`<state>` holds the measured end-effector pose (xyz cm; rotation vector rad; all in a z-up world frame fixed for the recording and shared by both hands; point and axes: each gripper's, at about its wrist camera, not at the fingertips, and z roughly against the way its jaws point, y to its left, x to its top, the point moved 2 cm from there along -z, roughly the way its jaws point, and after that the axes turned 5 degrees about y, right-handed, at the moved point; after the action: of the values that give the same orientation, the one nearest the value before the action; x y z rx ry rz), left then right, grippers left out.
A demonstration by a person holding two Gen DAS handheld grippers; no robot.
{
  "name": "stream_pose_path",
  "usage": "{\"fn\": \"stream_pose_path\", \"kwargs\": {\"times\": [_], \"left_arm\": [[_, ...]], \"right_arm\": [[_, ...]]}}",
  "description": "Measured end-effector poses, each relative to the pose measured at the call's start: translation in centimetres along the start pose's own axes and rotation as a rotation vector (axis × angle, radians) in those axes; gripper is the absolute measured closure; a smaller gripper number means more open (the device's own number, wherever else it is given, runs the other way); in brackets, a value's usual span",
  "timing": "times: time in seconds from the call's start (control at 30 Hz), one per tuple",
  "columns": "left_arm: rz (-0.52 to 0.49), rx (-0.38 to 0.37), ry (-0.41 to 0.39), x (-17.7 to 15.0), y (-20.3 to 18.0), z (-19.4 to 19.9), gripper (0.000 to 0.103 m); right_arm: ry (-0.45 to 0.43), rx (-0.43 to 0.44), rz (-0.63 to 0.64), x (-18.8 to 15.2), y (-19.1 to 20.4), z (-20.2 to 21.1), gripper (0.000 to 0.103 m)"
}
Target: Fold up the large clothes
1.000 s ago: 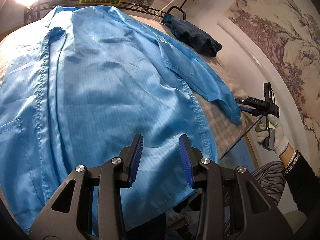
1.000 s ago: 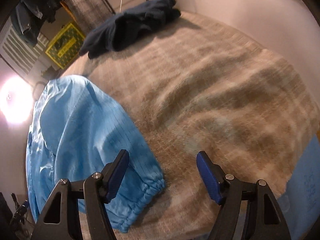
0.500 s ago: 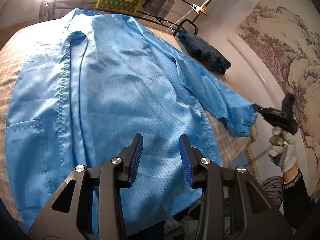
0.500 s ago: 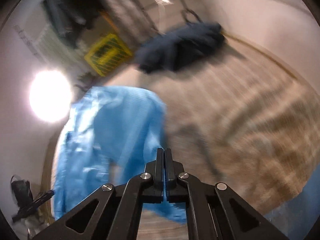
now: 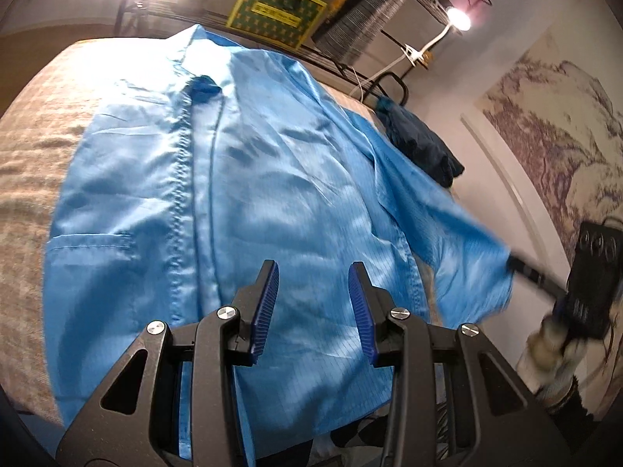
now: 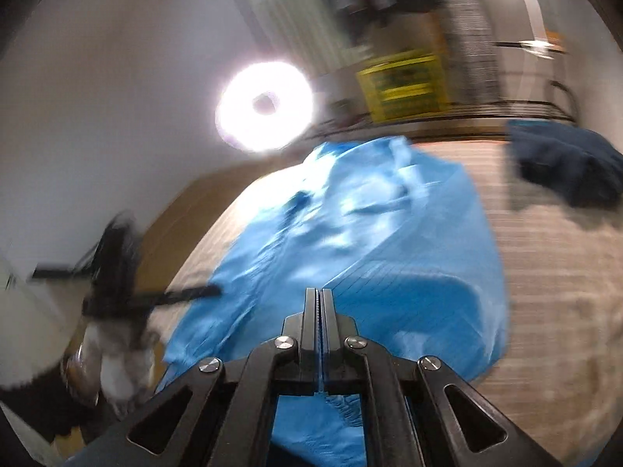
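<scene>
A large shiny blue coat (image 5: 272, 194) lies face up on the bed, collar at the far end. My left gripper (image 5: 311, 268) hovers over its lower front, open, with nothing between the blue pads. The right sleeve (image 5: 467, 241) is lifted off the bed at its end. My right gripper (image 6: 319, 292) is shut on the sleeve's cuff, and blue cloth (image 6: 342, 408) bunches under its closed fingers. In the left wrist view that right gripper (image 5: 514, 262) shows at the right edge in a gloved hand (image 5: 553, 350). The left gripper (image 6: 210, 292) is a blur in the right wrist view.
A dark navy garment (image 5: 420, 148) lies in a heap at the bed's far right corner. The beige checked bed cover (image 5: 31, 155) shows around the coat. A bright ring light (image 6: 241, 116), a yellow box (image 5: 276, 11) and wire racks stand behind the bed.
My right gripper closed on the sleeve cuff, then lifted it and swung it toward the coat's body. The left gripper stayed open and drifted a little over the coat.
</scene>
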<state>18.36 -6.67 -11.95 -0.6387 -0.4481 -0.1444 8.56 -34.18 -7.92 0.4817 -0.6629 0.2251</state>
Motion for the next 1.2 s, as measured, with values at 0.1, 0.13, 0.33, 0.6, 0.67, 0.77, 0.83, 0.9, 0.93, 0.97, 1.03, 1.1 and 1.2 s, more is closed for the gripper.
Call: {"fn": "stream_pose_path", "kwargs": {"times": [0.1, 0.13, 0.33, 0.6, 0.67, 0.77, 0.83, 0.9, 0.93, 0.97, 1.03, 1.1, 1.2], "left_arm": [[0.017, 0.007, -0.015, 0.2, 0.7, 0.5, 0.066], [0.020, 0.010, -0.014, 0.2, 0.9, 0.6, 0.066], [0.025, 0.030, 0.000, -0.3, 1.5, 0.4, 0.066], [0.041, 0.046, 0.064, -1.5, 2.2, -1.1, 0.066], [0.045, 0.036, 0.092, -2.2, 2.2, -1.6, 0.066], [0.029, 0.047, 0.148, -3.4, 1.9, -2.8, 0.058], [0.017, 0.062, 0.187, -4.3, 1.8, -3.8, 0.057], [0.007, 0.077, 0.228, -5.0, 1.6, -5.0, 0.057], [0.003, 0.086, 0.240, -5.3, 1.6, -5.5, 0.057], [0.000, 0.097, 0.250, -5.5, 1.5, -5.9, 0.057], [-0.003, 0.109, 0.266, -5.8, 1.5, -6.7, 0.057], [-0.018, 0.131, 0.270, -5.9, 1.3, -7.3, 0.057], [-0.027, 0.154, 0.249, -5.6, 1.1, -7.5, 0.057]], "right_arm": [[0.098, 0.084, 0.100, -1.5, 4.1, -3.5, 0.103], [0.146, 0.101, 0.158, -2.4, 5.9, -5.0, 0.103], [0.350, 0.128, 0.341, -7.0, 10.5, -11.3, 0.103], [0.445, 0.248, 0.385, -8.8, 11.0, -11.4, 0.082], [0.415, 0.270, 0.376, -8.5, 10.6, -10.0, 0.056], [0.347, 0.343, 0.339, -7.2, 9.0, -7.2, 0.056], [0.273, 0.367, 0.296, -5.7, 7.0, -5.2, 0.056], [0.206, 0.339, 0.225, -3.8, 4.5, -4.1, 0.056], [0.174, 0.321, 0.170, -2.7, 2.8, -3.8, 0.056], [0.146, 0.299, 0.122, -1.7, 1.1, -3.6, 0.056], [0.090, 0.203, 0.025, 0.5, -2.5, -3.7, 0.056], [0.061, 0.119, -0.075, 2.7, -6.1, -4.4, 0.056], [0.044, 0.021, -0.189, 5.2, -11.0, -6.4, 0.056]]}}
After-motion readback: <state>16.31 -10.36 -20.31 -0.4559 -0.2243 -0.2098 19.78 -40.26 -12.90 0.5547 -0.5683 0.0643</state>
